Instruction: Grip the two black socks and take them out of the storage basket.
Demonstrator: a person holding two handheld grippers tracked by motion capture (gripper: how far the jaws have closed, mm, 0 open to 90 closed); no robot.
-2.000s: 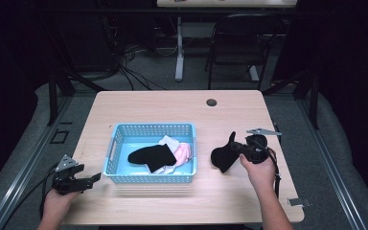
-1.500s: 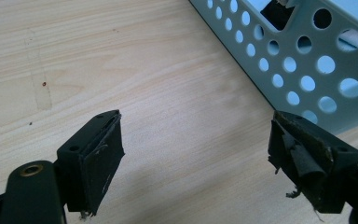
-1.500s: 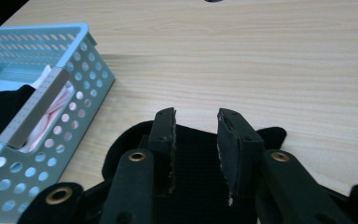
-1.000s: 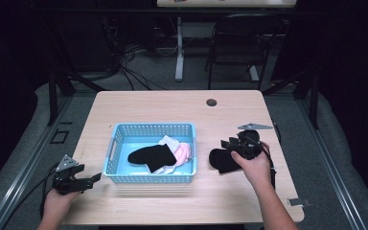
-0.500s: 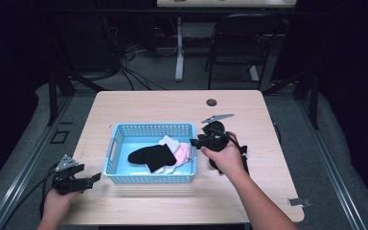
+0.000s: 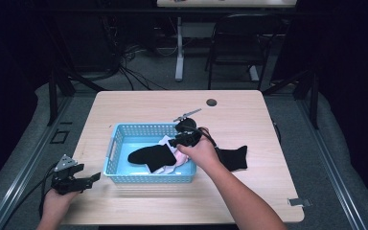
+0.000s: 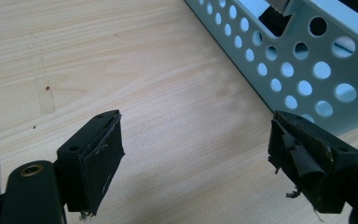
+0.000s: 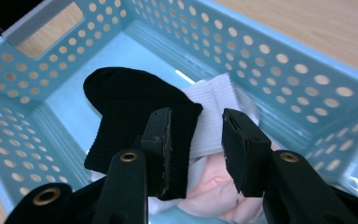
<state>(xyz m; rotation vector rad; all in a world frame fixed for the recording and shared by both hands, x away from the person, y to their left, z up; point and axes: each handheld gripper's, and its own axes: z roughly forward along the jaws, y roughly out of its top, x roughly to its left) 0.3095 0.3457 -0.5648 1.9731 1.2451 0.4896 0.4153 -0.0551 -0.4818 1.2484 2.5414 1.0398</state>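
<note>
1. Dark floor and loose cables surround a pale wooden worktop (image 6: 139, 108); a chair stands behind it.
2. Over the right end of the blue perforated basket (image 6: 112, 148) hangs the right gripper (image 6: 184, 136), held in the person's right hand (image 6: 199, 152). Its jaws have just been closing; they stand part-way apart with nothing pinched between them.
3. Seen along the right gripper (image 8: 196, 140), the jaws aim down into the basket (image 8: 284, 60), just above a black sock (image 8: 121, 107) that lies over a white sock (image 8: 212, 112) and a pink garment (image 8: 209, 191).
4. From above, the black sock (image 6: 151, 155) lies in the middle of the basket, the white and pink pieces beside it under the hand.
5. A second black sock (image 6: 232, 157) lies flat on the worktop just right of the basket, behind the right hand.
6. Near the front left corner, the left gripper (image 6: 84, 179) rests low by the worktop's edge in the left hand (image 6: 57, 201), jaws wide apart and empty, pointing at the basket.
7. Its own view shows the left gripper (image 7: 196, 149) with bare wood between the jaws and the basket wall (image 7: 307, 74) beyond.
</note>
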